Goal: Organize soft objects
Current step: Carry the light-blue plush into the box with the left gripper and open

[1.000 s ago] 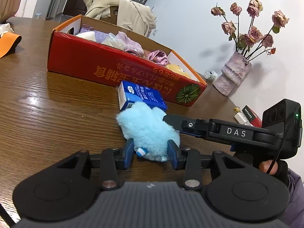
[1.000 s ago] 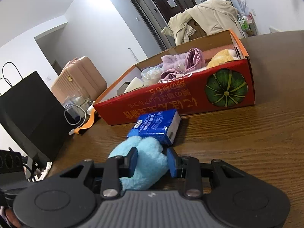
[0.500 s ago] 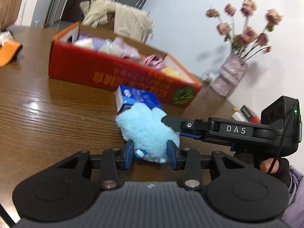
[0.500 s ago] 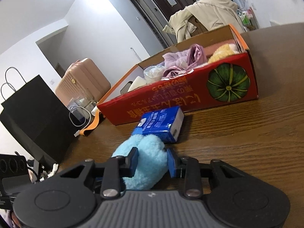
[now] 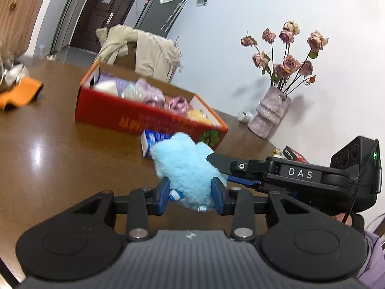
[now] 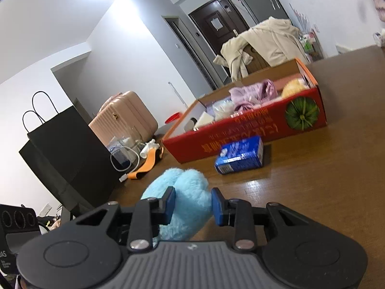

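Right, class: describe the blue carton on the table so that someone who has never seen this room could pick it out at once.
Start at the long red box of soft things on the brown table. Lying on its side just in front of that box's printed wall is the blue carton. It is the only hard-edged, printed blue thing there; the fluffy blue plush toy nearby is paler and held in the grippers.

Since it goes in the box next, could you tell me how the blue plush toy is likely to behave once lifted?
The blue plush toy is probably light and squashy: both grippers' pads sink into its fur. Its free end may flop. Rolling seems unlikely.
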### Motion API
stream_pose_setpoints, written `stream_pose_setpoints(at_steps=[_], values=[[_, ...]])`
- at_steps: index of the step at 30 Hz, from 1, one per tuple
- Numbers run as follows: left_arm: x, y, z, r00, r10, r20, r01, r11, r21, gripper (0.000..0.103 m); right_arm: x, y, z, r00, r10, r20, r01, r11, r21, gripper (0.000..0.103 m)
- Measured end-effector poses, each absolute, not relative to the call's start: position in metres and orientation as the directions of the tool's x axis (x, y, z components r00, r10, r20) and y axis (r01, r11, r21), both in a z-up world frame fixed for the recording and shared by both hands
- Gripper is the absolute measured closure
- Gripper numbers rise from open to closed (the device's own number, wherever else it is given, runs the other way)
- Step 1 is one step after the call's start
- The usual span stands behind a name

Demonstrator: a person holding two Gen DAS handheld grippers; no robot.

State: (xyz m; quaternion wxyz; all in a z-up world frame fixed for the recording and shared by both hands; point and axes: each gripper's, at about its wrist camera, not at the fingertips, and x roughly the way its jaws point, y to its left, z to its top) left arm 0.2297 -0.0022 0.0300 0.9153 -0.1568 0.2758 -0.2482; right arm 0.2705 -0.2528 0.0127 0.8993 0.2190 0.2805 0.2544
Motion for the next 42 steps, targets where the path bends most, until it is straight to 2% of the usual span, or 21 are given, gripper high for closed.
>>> stream_pose_setpoints(at_steps=[4, 7, 10, 14, 17, 18, 21, 25, 27, 28, 30, 31, 33, 35, 37, 42], values=[[0.262, 0.000, 0.067, 0.766, -0.510, -0.391, 0.403, 0.856, -0.325, 0.066, 0.299, -0.241, 0.050, 0.741, 0.566, -0.361, -0.363, 0.790, 0.493, 0.072], [0.318, 0.010, 0.087, 0.760, -0.511, -0.402, 0.392, 0.853, -0.345, 0.066, 0.343, -0.227, 0.077, 0.760, 0.547, -0.353, -0.376, 0.811, 0.447, 0.072], [0.380, 0.022, 0.089, 0.732, -0.512, -0.449, 0.372, 0.853, -0.367, 0.066, 0.407, -0.210, 0.087, 0.740, 0.536, -0.407, -0.362, 0.826, 0.431, 0.072], [0.447, 0.035, 0.069, 0.689, -0.483, -0.540, 0.334, 0.873, -0.355, 0.066, 0.481, -0.188, 0.072, 0.689, 0.524, -0.501, -0.318, 0.840, 0.440, 0.072], [0.471, 0.036, 0.051, 0.678, -0.416, -0.606, 0.312, 0.909, -0.276, 0.065, 0.516, -0.169, 0.049, 0.646, 0.515, -0.564, -0.300, 0.850, 0.433, 0.072], [0.472, 0.037, 0.045, 0.683, -0.389, -0.618, 0.309, 0.921, -0.238, 0.063, 0.526, -0.163, 0.037, 0.628, 0.511, -0.587, -0.291, 0.854, 0.432, 0.077], [0.465, 0.045, 0.040, 0.701, -0.378, -0.605, 0.326, 0.924, -0.199, 0.062, 0.540, -0.145, 0.005, 0.611, 0.439, -0.659, -0.256, 0.897, 0.360, 0.077], [0.451, 0.057, 0.045, 0.737, -0.362, -0.571, 0.322, 0.930, -0.174, 0.059, 0.541, -0.136, -0.004, 0.605, 0.446, -0.659, -0.270, 0.894, 0.358, 0.079], [0.447, 0.056, 0.048, 0.740, -0.361, -0.568, 0.324, 0.931, -0.170, 0.057, 0.542, -0.132, -0.004, 0.557, 0.497, -0.666, -0.319, 0.868, 0.381, 0.079], [0.446, 0.055, 0.048, 0.742, -0.354, -0.570, 0.317, 0.934, -0.167, 0.057, 0.540, -0.126, -0.003, 0.555, 0.491, -0.671, -0.349, 0.870, 0.348, 0.079], [0.448, 0.053, 0.052, 0.743, -0.335, -0.579, 0.295, 0.941, -0.166, 0.057, 0.533, -0.119, 0.000, 0.600, 0.423, -0.678, -0.350, 0.902, 0.253, 0.074], [0.446, 0.053, 0.055, 0.744, -0.325, -0.583, 0.285, 0.945, -0.163, 0.057, 0.532, -0.120, 0.002, 0.608, 0.408, -0.681, -0.331, 0.910, 0.249, 0.068], [0.435, 0.055, 0.067, 0.759, -0.316, -0.569, 0.283, 0.948, -0.149, 0.057, 0.526, -0.126, 0.016, 0.614, 0.400, -0.680, -0.314, 0.915, 0.254, 0.068], [0.421, 0.057, 0.082, 0.775, -0.321, -0.544, 0.296, 0.946, -0.137, 0.052, 0.510, -0.136, 0.037, 0.655, 0.394, -0.645, -0.318, 0.918, 0.239, 0.066], [0.404, 0.059, 0.097, 0.795, -0.314, -0.519, 0.295, 0.948, -0.121, 0.049, 0.484, -0.148, 0.063, 0.705, 0.381, -0.598, -0.323, 0.924, 0.207, 0.058], [0.357, 0.062, 0.125, 0.831, -0.298, -0.470, 0.289, 0.953, -0.093, 0.040, 0.417, -0.185, 0.113, 0.781, 0.333, -0.528, -0.335, 0.937, 0.095, 0.051]])
